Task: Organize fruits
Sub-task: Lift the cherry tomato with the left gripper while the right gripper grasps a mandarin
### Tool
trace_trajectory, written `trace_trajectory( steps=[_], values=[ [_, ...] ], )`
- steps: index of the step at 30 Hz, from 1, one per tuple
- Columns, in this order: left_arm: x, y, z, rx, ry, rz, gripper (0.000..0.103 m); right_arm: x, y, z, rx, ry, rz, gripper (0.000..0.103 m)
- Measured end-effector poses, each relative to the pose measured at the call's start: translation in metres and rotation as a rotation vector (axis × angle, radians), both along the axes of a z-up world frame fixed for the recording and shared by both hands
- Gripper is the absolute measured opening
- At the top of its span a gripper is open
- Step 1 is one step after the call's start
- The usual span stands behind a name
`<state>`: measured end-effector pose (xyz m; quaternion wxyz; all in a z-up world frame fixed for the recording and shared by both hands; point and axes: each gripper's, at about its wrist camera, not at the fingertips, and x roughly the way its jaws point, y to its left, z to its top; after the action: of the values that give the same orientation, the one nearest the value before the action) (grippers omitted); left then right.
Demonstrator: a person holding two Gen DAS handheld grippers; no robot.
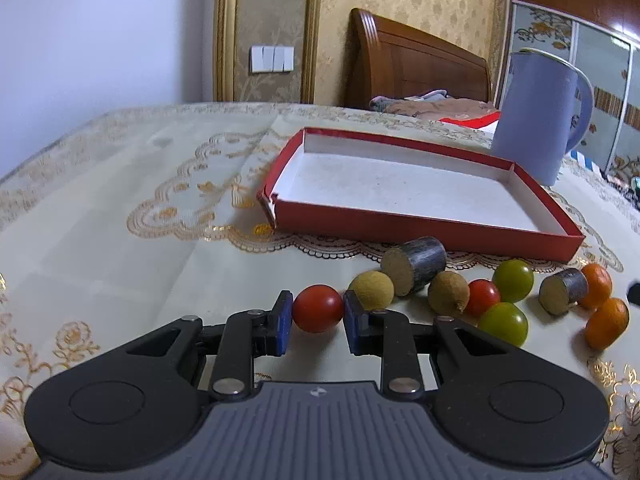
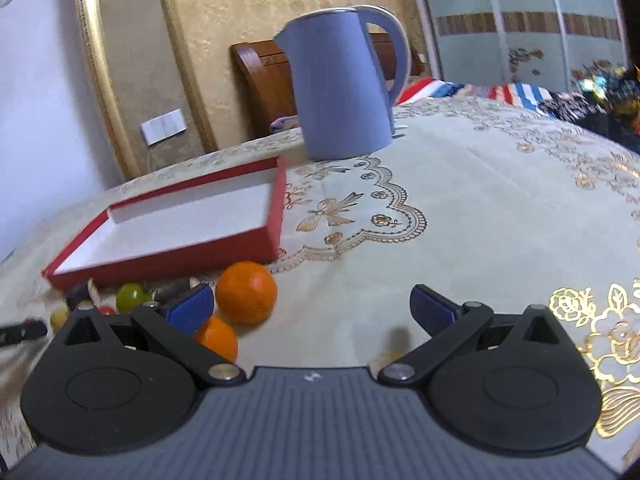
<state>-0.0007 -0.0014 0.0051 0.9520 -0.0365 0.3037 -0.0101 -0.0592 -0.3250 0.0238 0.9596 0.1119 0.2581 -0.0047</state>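
A red cherry tomato sits clamped between the blue pads of the left gripper, just above the tablecloth near the table's front edge. To its right lies the remaining fruit in a loose row — a yellow ball-shaped fruit just beside the tomato, a dark cylinder with a pale cut face, a brown longan-like fruit, a second red tomato, two green tomatoes, a shorter dark cylinder and two oranges. Behind this row, nearer the table's far edge, stands a shallow red tray with a white floor, holding nothing; a blue kettle stands at the tray's far right corner. The right gripper hangs with its jaws spread wide and nothing between them, over bare cloth; its left pad lies just beside the two oranges — whether it touches them cannot be told. In the right wrist view the tray appears at the left and the kettle behind it.
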Motion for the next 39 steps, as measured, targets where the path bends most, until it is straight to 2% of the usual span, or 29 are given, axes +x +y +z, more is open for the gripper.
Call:
trace_trajectory(
  steps=[5,9,13,17,21,24,29,39],
  values=[
    [0.002,0.004,-0.004,-0.014,0.012,0.012,0.026,0.003,0.019,-0.001,-0.054,0.041,0.135,0.103],
    [0.002,0.004,-0.004,-0.021,0.012,0.012,0.026,0.008,0.033,-0.002,-0.077,0.064,0.165,0.103],
    [0.003,0.006,-0.004,-0.036,0.012,0.012,0.026,0.007,0.046,0.0,-0.11,0.038,0.181,0.102],
    [0.004,0.007,-0.004,-0.046,0.012,0.012,0.026,0.015,0.06,-0.004,-0.145,0.066,0.215,0.082],
    [0.004,0.009,-0.004,-0.049,0.01,0.011,0.026,0.018,0.056,-0.005,-0.115,0.078,0.209,0.077],
    [0.004,0.01,-0.005,-0.042,0.009,0.011,0.026,0.019,0.057,-0.006,-0.119,0.084,0.21,0.068],
    [0.002,0.004,-0.005,-0.022,0.002,-0.027,0.026,0.023,0.062,-0.007,-0.132,0.1,0.216,0.043],
    [-0.004,-0.001,-0.006,0.018,0.005,-0.073,0.026,0.013,0.066,0.0,-0.14,0.042,0.233,0.042]
  ],
)
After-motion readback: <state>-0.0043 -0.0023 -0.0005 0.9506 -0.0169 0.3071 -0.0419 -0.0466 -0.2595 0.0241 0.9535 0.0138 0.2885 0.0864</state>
